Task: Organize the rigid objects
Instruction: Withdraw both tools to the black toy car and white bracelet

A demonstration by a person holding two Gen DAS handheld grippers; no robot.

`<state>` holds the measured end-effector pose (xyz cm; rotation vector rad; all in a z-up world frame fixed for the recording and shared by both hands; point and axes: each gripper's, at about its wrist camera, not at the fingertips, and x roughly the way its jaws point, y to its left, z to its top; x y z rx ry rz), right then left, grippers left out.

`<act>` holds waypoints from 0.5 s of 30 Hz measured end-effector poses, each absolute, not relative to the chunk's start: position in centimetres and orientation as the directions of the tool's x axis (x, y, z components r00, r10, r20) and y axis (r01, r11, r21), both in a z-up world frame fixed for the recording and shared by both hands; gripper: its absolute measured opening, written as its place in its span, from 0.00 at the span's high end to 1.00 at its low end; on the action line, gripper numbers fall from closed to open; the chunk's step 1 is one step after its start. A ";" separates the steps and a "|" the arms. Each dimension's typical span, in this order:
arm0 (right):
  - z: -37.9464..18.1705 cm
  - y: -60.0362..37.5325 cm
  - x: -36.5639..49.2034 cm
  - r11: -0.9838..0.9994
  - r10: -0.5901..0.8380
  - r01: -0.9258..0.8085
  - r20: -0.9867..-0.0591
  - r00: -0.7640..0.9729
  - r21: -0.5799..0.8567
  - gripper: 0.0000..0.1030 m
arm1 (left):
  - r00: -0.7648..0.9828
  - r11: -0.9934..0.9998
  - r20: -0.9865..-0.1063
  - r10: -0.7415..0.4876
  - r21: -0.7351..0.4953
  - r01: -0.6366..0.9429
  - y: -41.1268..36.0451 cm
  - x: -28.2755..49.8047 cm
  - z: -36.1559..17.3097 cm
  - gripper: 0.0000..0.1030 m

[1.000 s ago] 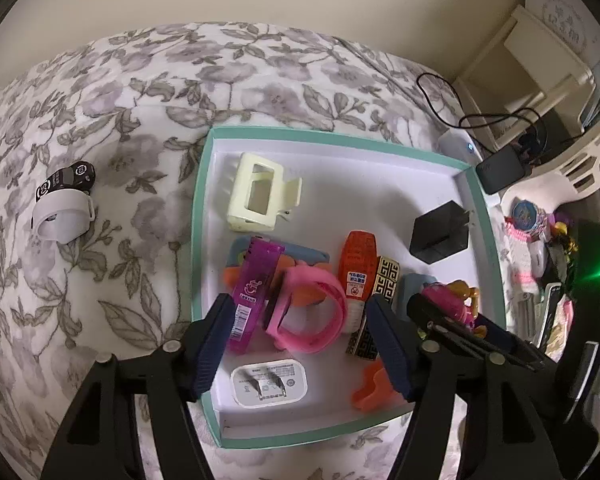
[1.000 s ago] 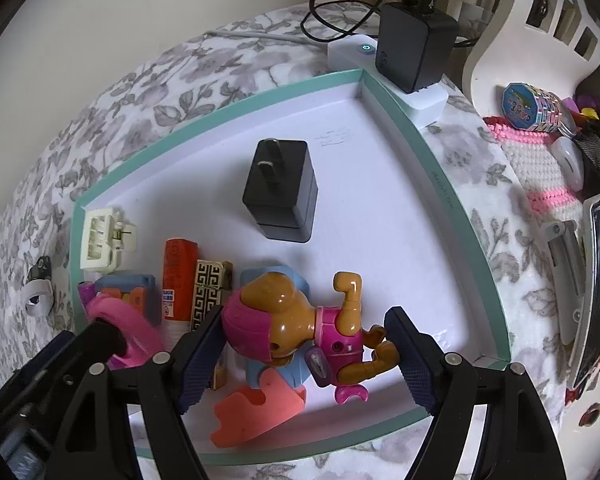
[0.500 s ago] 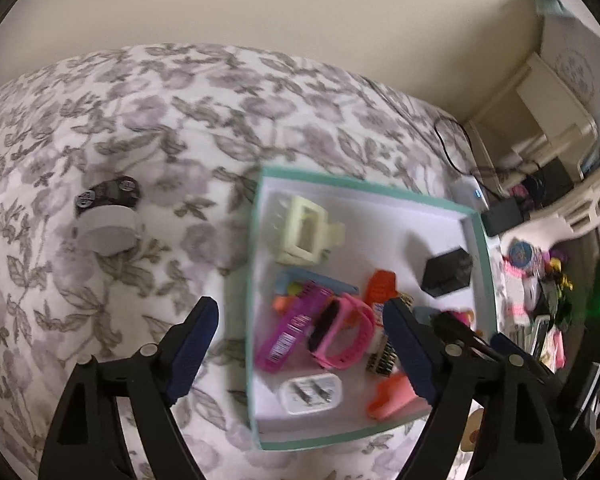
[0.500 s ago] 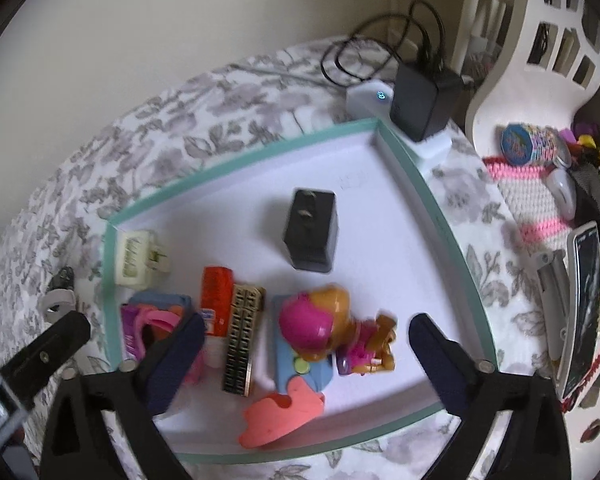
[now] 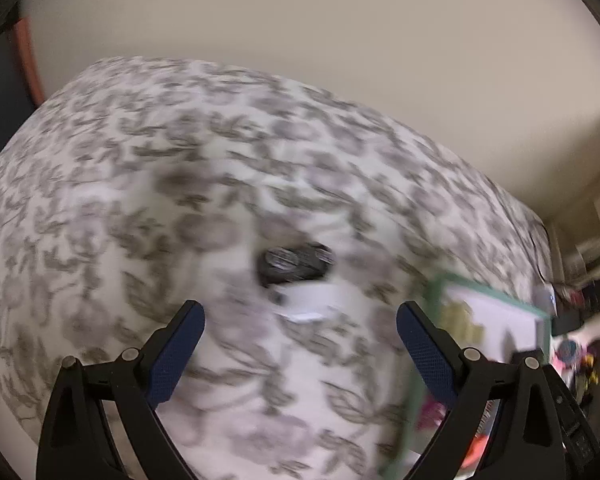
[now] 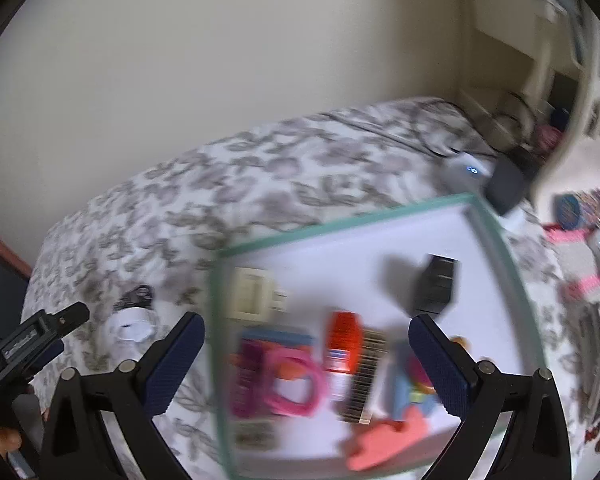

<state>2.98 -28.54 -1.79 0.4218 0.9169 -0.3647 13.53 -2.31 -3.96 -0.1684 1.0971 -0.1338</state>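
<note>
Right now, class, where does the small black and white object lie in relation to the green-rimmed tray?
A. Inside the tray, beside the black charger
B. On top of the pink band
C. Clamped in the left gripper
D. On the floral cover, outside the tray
D: the black and white object lies on the floral cover, apart from the tray, and ahead of the open, empty left gripper.

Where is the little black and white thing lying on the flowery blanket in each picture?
Left wrist view: the small black and white object lies near the middle, beyond the two open fingers.
Right wrist view: it lies at the lower left, outside the box.
Shared landmark: the green-rimmed white box.
</note>
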 end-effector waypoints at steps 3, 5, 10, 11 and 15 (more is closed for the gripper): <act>-1.5 -26.1 4.7 0.884 -0.086 0.421 -0.812 0.578 0.206 0.00 | 0.452 0.977 -0.875 -0.176 -0.210 -0.026 0.3 14.5 -4.2 0.06; -1.6 -24.4 5.9 0.896 -0.064 0.391 -0.812 0.581 0.209 0.00 | 0.447 0.975 -0.878 -0.169 -0.216 -0.057 2.0 14.9 -4.5 0.06; -2.8 -19.8 9.0 0.937 -0.020 0.297 -0.823 0.567 0.182 0.00 | 0.423 0.971 -0.895 -0.143 -0.209 -0.114 4.6 15.9 -5.7 0.06; -3.2 -19.0 9.5 0.944 -0.017 0.282 -0.827 0.562 0.172 0.00 | 0.414 0.971 -0.900 -0.137 -0.205 -0.124 5.0 16.0 -6.1 0.06; -5.0 -16.3 11.4 0.966 -0.002 0.220 -0.846 0.534 0.137 0.00 | 0.379 0.965 -0.915 -0.139 -0.211 -0.155 6.2 16.9 -8.1 0.06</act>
